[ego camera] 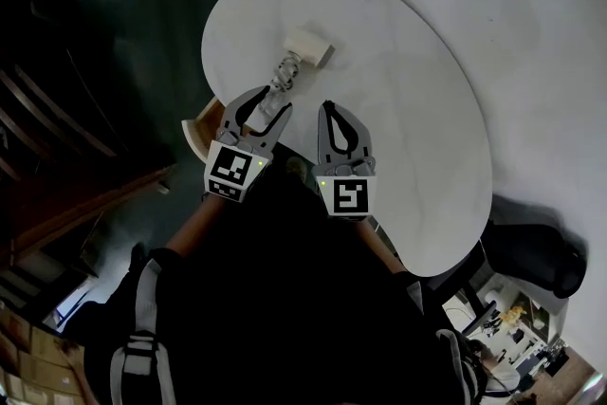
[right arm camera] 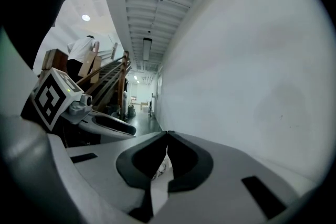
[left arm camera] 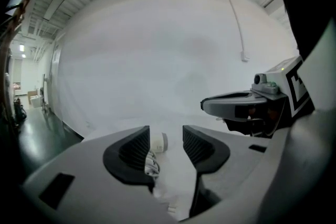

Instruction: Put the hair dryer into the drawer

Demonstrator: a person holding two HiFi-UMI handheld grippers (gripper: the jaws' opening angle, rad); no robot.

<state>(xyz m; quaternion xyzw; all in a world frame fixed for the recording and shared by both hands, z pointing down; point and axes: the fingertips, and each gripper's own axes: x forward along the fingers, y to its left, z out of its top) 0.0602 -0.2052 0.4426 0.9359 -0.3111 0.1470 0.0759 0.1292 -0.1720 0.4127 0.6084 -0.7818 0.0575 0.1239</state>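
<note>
A white oval desk (ego camera: 408, 109) stands against a white backdrop, with dark floor to its left. The hair dryer (ego camera: 309, 46) lies on the desk toward its far side, its pale head farthest from the person and its bundled cord (ego camera: 285, 69) trailing back toward the 2 grippers. The left hand-held gripper (ego camera: 268, 101) sits low over the desk at the near end of that cord, its jaws apart. In the left gripper view the hair dryer's head (left arm camera: 157, 140) shows through the gap and the cord (left arm camera: 151, 163) lies just beside the inner face of 1 jaw; whether it touches cannot be told, and nothing is clamped. The right hand-held gripper (ego camera: 328, 109) hovers just beside the left one, its jaws closed together on nothing.
</note>
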